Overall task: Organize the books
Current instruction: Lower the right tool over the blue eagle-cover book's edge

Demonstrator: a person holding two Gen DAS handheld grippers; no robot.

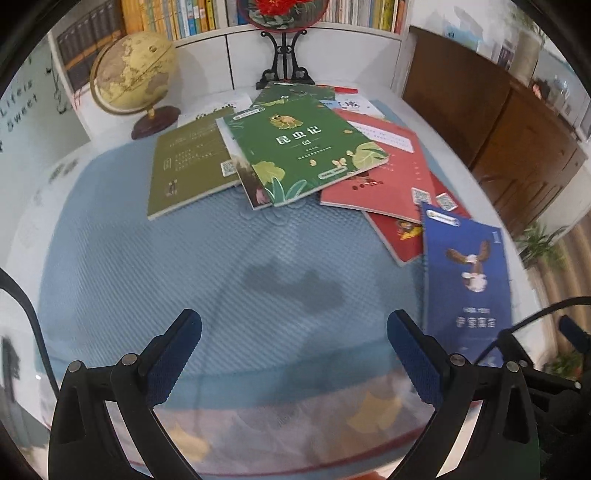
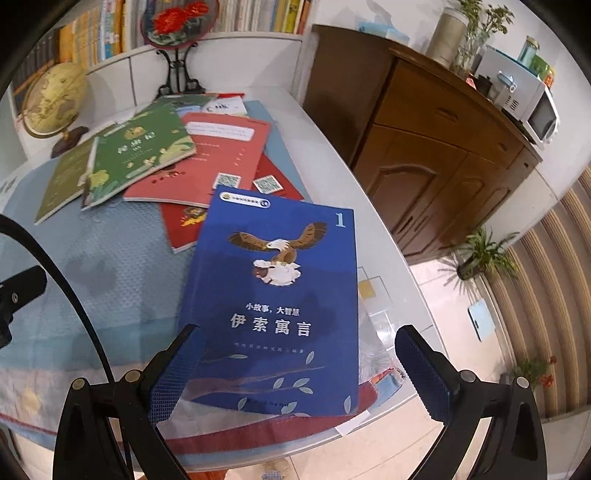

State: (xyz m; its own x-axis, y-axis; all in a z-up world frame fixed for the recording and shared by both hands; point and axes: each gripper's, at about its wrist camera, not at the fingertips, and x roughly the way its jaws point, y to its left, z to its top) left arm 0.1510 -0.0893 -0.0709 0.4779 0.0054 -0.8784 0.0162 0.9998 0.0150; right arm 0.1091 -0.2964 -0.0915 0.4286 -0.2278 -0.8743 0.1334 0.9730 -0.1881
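Note:
Several books lie scattered on a blue mat (image 1: 184, 280). A blue eagle book (image 2: 280, 295) lies nearest the table's front right edge; it also shows in the left wrist view (image 1: 469, 280). Behind it lie two red books (image 2: 218, 162), a green insect book (image 1: 299, 147) and an olive book (image 1: 188, 166). My right gripper (image 2: 303, 373) is open, its fingers either side of the blue book's near edge, above it. My left gripper (image 1: 295, 354) is open and empty over bare mat, left of the blue book.
A globe (image 1: 133, 74) and an ornamental fan stand (image 1: 284, 55) sit at the back by a bookshelf (image 1: 177, 18). A brown cabinet (image 2: 436, 140) stands right of the table. The table's front edge (image 2: 332, 439) is close below the grippers.

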